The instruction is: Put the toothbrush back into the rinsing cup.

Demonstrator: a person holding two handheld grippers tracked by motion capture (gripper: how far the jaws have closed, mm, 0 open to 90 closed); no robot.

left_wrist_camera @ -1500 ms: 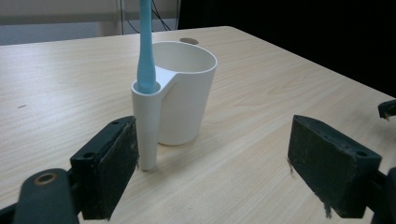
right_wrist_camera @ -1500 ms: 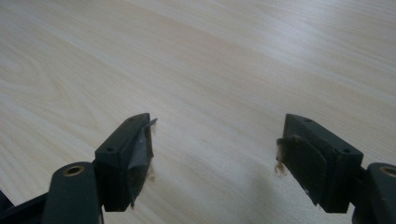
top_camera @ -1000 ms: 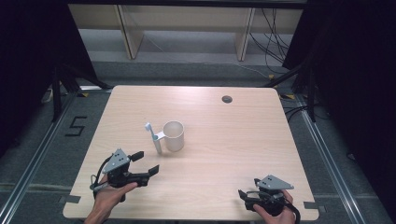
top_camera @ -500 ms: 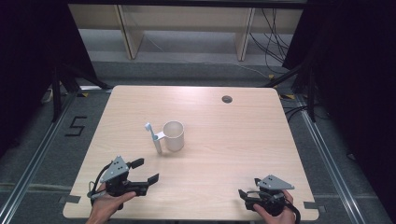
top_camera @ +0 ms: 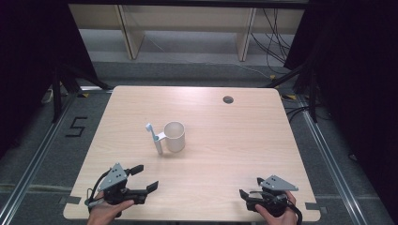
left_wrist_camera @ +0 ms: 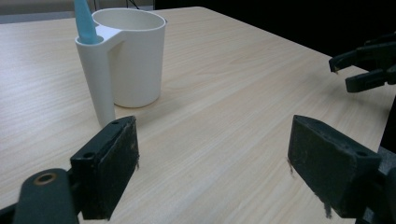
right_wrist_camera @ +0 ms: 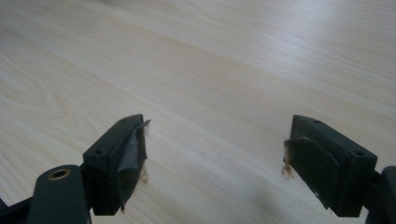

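Writing: a black "5" (top_camera: 76, 126) is showing on the grey floor off the table's left edge.
Surface: a pale wood-grain table (top_camera: 244, 140) is carrying everything; a small dark round hole (top_camera: 228, 99) is sitting near its far right corner.
Room: light wooden shelving (top_camera: 187, 28) is standing beyond the far edge, with dark curtains hanging on both sides and cables trailing at the far right.
Cup: the white cup (top_camera: 175, 136) is standing upright near the table's middle, slightly left; a blue toothbrush (top_camera: 151, 132) is standing in its side holder.
Left gripper: the left gripper (top_camera: 141, 179) is hovering at the near left corner, jaws spread wide, grasping nothing, facing the cup.
Right gripper: the right gripper (top_camera: 244, 194) is resting at the near right corner, jaws released and apart.
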